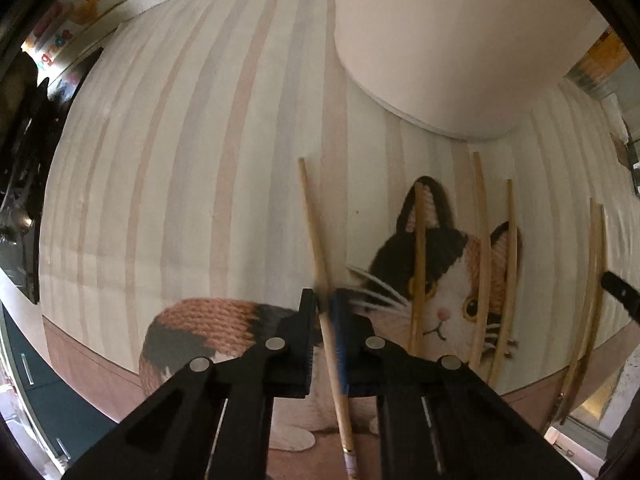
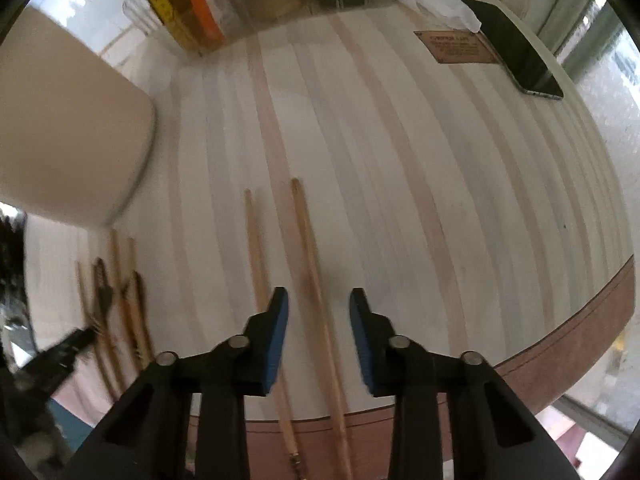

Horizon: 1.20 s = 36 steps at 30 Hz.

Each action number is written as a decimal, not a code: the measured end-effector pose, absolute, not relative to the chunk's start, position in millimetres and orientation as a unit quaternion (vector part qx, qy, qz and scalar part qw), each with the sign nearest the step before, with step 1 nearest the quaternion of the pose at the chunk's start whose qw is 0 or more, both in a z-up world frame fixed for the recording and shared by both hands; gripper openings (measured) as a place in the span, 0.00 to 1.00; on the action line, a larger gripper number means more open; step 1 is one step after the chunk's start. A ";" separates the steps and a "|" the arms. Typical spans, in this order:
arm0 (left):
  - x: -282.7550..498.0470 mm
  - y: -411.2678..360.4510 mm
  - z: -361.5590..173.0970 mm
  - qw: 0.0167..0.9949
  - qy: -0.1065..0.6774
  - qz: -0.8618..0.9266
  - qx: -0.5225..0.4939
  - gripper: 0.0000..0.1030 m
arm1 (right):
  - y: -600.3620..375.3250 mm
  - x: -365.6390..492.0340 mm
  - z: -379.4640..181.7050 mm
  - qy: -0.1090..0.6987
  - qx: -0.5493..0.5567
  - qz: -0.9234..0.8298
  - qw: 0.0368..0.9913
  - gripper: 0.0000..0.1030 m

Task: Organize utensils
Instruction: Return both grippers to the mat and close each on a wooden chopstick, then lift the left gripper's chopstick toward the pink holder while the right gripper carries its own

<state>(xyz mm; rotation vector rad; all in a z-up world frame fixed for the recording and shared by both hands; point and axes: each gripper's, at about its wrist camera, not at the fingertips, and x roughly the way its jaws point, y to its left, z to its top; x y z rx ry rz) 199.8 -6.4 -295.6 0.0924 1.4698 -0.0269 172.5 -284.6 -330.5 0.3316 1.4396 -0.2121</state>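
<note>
Black right tongs (image 2: pixel 319 336) with blue pads, pointing down, jaws apart astride one long pale wooden chopstick (image 2: pixel 316 292) on striped cream tabletop (image 2: pixel 440 184); second chopstick (image 2: pixel 258 264) just left; beige cylindrical holder (image 2: pixel 68 132) far left; dark phone (image 2: pixel 516 52) top right.

Soft daylight, fisheye-bent edges, motion blur at left.

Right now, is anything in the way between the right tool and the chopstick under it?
Nothing visible. The right tool is open, and the chopstick lies bare on the striped mat between its pads.
</note>
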 end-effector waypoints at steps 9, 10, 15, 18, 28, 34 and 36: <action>209.0 -4.0 -295.6 0.744 0.667 -0.012 0.040 0.05 | -277.0 160.9 -339.1 0.664 0.099 -0.117 0.732 0.06; 211.2 -4.3 -295.7 0.742 0.669 -0.013 0.039 0.05 | -278.1 162.0 -339.5 0.664 0.101 -0.118 0.731 0.06; 209.4 4.7 -295.5 0.741 0.669 -0.020 0.046 0.05 | -284.2 173.2 -341.3 0.667 0.101 -0.121 0.728 0.06; 208.8 5.5 -299.0 0.740 0.670 -0.023 0.046 0.05 | -285.1 182.2 -342.2 0.672 0.107 -0.120 0.723 0.06; 240.9 19.8 -303.5 0.730 0.681 -0.030 0.041 0.06 | -295.1 218.5 -349.1 0.706 0.104 -0.104 0.693 0.07; 253.5 13.0 -299.4 0.733 0.679 -0.018 0.035 0.05 | -287.7 240.7 -353.7 0.718 0.076 -0.108 0.684 0.09; 254.9 9.9 -299.0 0.737 0.675 -0.014 0.036 0.05 | -284.6 244.7 -352.9 0.716 0.078 -0.112 0.684 0.09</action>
